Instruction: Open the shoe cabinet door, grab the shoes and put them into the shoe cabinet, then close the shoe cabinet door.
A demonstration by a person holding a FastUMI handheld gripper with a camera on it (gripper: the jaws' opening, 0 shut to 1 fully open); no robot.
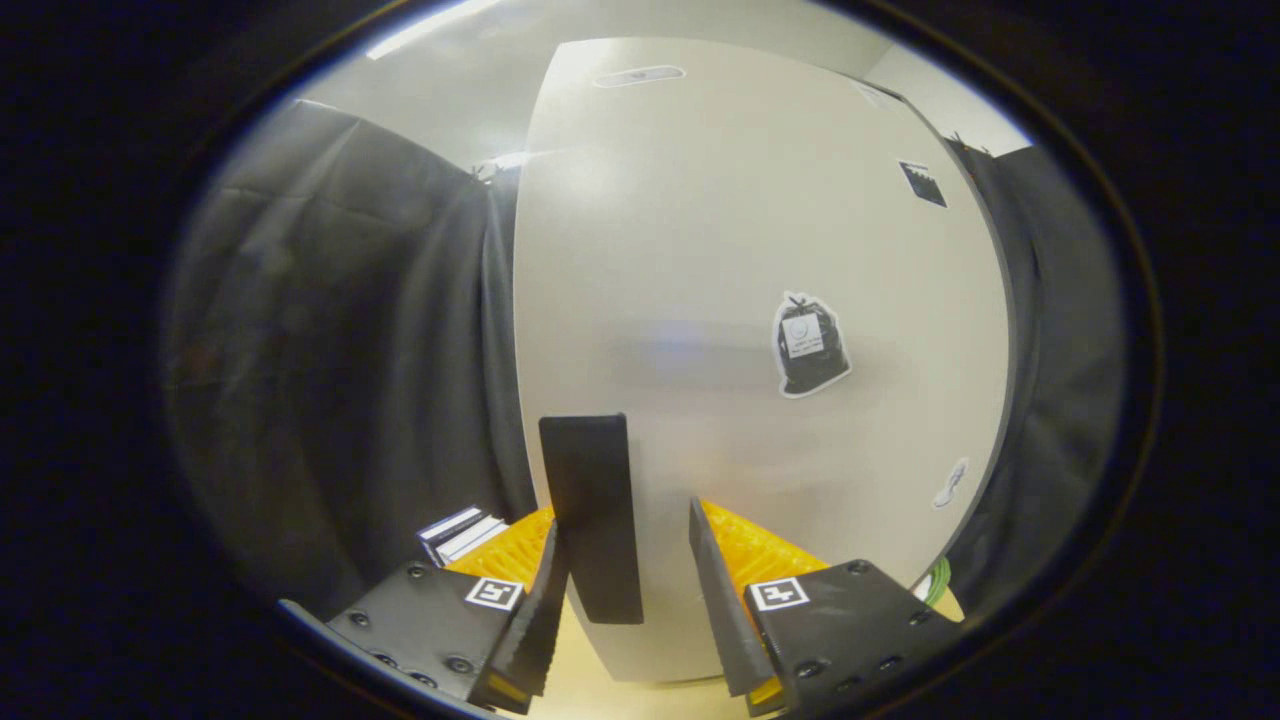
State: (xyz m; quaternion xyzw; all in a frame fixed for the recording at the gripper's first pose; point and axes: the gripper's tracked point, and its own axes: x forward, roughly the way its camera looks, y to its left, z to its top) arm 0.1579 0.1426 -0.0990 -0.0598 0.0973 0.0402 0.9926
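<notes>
The pale shoe cabinet door (740, 250) stands shut and very close in front of me. Its black upright handle (592, 500) sits on the door's left side. My gripper (625, 520) is open around that handle. The handle lies against the left finger (540, 610), while a gap of bare door separates it from the right finger (715, 590). The handle's lower end reaches down between the fingers.
On the door are a sticker of a black bag (810, 345) and two smaller stickers (922, 183). Black cloth (340, 350) hangs on both sides of the cabinet. A small white and dark stack (460, 533) lies low on the left, beyond the left finger.
</notes>
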